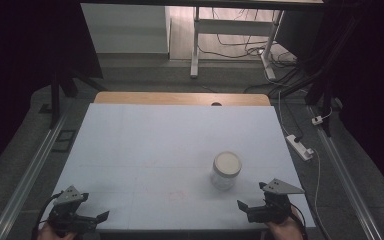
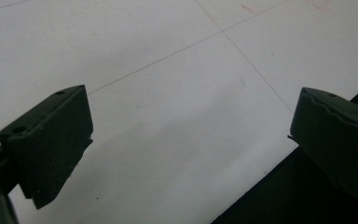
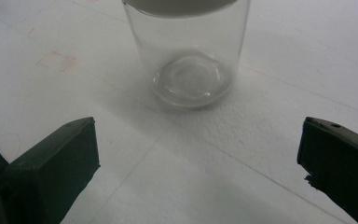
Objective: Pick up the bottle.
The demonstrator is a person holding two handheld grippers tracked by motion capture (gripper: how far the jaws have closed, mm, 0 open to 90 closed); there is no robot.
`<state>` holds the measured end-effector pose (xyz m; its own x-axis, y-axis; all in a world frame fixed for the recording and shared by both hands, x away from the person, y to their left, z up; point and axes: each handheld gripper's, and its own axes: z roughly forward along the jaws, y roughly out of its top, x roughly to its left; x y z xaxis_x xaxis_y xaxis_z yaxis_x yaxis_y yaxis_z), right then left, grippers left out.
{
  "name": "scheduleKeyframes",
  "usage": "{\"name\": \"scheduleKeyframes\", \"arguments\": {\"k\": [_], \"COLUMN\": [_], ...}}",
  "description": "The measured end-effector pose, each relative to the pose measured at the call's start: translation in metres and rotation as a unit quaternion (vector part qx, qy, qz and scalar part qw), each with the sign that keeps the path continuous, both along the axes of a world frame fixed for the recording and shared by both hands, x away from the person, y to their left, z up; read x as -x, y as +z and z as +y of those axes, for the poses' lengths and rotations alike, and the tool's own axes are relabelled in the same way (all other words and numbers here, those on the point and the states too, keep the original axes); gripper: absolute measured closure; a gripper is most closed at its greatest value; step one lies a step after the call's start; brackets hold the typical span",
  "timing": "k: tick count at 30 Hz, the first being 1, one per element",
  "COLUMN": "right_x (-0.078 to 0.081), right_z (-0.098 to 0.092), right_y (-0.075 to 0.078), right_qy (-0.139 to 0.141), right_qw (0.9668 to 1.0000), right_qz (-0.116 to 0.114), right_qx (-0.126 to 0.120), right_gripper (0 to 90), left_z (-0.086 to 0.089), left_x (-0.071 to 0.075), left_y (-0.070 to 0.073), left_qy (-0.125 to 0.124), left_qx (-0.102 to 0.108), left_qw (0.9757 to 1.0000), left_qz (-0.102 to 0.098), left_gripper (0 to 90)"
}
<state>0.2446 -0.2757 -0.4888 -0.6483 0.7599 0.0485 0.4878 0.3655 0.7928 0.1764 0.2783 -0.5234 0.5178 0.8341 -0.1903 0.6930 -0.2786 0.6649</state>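
A clear glass jar [image 1: 226, 171] with a pale lid stands upright on the white worktop [image 1: 155, 150], right of centre. The right gripper [image 1: 252, 200] sits near it, jaws spread wide and empty, nothing between them. The left gripper [image 1: 92, 212], wide open and empty too, rests well apart at the near-left edge.

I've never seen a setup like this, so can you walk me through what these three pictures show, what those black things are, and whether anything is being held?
A person sits at a white table and holds a hand-operated gripper in each hand. The high view looks down from above: the left gripper is at the bottom left, the right gripper at the bottom right. The other two pictures come from cameras riding on the grippers, so the black blocks are each gripper's own two jaws. On the table stands one clear glass jar with a pale lid, upright and seemingly empty. The right gripper points at the jar with jaws wide apart. The left gripper is open over bare table. Nothing is held.
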Motion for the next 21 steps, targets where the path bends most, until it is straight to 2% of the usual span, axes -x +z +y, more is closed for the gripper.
{"name": "scheduleKeyframes", "arguments": {"k": [13,21], "right_x": [-0.015,-0.026], "right_z": [0.012,0.02], "right_y": [0.002,0.002], "right_qy": [0.018,0.024], "right_qw": [0.9998,0.9995], "right_qz": [0.004,0.018], "right_qx": [-0.009,-0.01], "right_gripper": [0.0,0.0], "left_z": [-0.002,-0.002], "left_x": [0.001,0.0], "left_y": [0.001,0.001], "left_qy": [-0.004,-0.007], "left_qx": [-0.001,-0.003], "left_qw": [0.9999,0.9999], "left_qz": [-0.012,-0.015], "left_gripper": [0.1,0.0]}}
